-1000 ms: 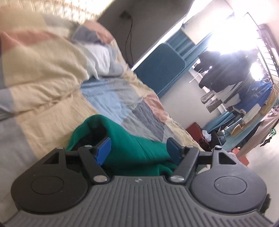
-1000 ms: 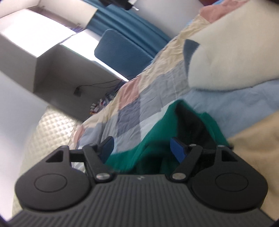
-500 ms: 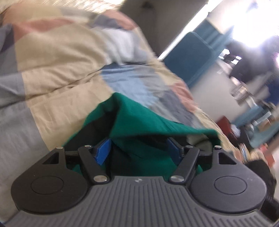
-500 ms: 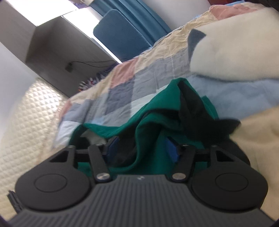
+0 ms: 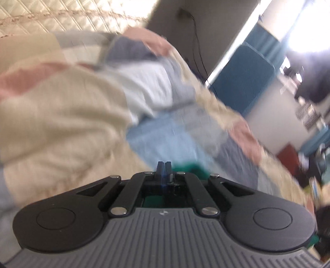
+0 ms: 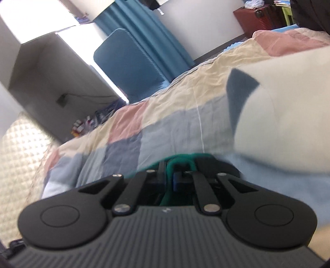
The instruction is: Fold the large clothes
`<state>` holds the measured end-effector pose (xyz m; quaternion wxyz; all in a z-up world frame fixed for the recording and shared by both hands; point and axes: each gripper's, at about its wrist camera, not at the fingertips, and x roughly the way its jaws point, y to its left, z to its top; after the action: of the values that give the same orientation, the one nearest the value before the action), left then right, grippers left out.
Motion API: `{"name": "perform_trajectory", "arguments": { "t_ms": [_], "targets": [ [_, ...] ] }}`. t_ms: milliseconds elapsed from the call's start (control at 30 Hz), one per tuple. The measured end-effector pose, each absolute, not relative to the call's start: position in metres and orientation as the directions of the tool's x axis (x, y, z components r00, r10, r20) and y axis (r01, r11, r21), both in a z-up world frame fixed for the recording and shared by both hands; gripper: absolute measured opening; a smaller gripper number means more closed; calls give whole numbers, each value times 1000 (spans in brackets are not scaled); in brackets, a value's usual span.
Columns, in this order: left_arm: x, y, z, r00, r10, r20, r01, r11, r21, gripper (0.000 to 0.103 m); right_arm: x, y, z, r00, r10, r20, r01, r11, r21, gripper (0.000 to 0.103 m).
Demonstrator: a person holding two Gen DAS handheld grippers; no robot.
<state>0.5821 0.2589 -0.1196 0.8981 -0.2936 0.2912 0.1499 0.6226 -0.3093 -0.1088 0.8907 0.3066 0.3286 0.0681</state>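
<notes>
While closing over one patchwork quilt (image 6: 165, 127), counting two grippers, one per view, both with jaws having just been drawing together.

Left gripper (image 5: 164, 168): standing fully closed, blue pads (image 5: 159, 167) pressing flat against each other, no cloth visibly passing between them. Peeking out just right of those fingertips and again beneath them, through the gap in the linkage: one green garment (image 5: 193, 168). Not telling, from this blurred view, whether any of its cloth is caught at the pads.

Right gripper (image 6: 173, 165): clamping almost closed on a thin looped fold of the same green garment, the fold arching over between the two fingers and running back under them, towards the camera.

Counting beyond the fingers: one cream bedding mound (image 6: 288, 113), rising to the right of the right fingers and, in the left view, to the left of the left fingers; one blue chair (image 6: 132, 68) far ahead, up and left of the right fingers; one quilted headboard (image 5: 61, 16) far above and left of the left fingers; one wall cable (image 5: 196, 41) ahead.

Showing only in the left view: dark hanging clothes (image 5: 309, 82), badly blurred, far up and right of the fingers. Showing only in the right view: the pinched fold itself, one teal curtain (image 6: 144, 26) behind the chair, and one red suitcase (image 6: 259, 16) far up and right.
</notes>
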Motion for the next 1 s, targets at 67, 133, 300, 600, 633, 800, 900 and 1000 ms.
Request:
{"name": "perform_trajectory", "arguments": {
  "t_ms": [67, 133, 300, 600, 633, 800, 900, 1000],
  "targets": [
    [596, 274, -123, 783, 126, -609, -466, 767, -442, 0, 642, -303, -120, 768, 300, -566, 111, 807, 579, 8],
    [612, 283, -133, 765, 142, -628, -490, 761, -425, 0, 659, -293, -135, 751, 270, -602, 135, 831, 540, 8],
    [636, 286, -173, 739, 94, -667, -468, 784, -408, 0, 684, -271, -177, 687, 199, -699, 150, 902, 405, 7],
    [625, 279, -196, 749, -78, -658, -336, 811, -479, 1, 671, -280, -169, 696, 276, -663, 91, 882, 462, 12],
    [622, 278, -193, 749, -93, -656, -324, 812, -485, 4, 669, -284, -167, 689, 299, -660, 86, 871, 484, 15],
    [599, 272, -181, 757, -65, -651, -309, 841, -444, 47, 639, -295, -141, 687, 399, -608, -18, 845, 534, 59],
    [590, 263, -182, 760, -93, -643, -266, 858, -440, 49, 619, -302, -126, 696, 392, -602, -82, 876, 475, 58],
    [588, 254, -187, 739, -63, -671, -281, 876, -392, 50, 605, -314, -123, 719, 309, -622, -48, 915, 400, 59]
  ]
}}
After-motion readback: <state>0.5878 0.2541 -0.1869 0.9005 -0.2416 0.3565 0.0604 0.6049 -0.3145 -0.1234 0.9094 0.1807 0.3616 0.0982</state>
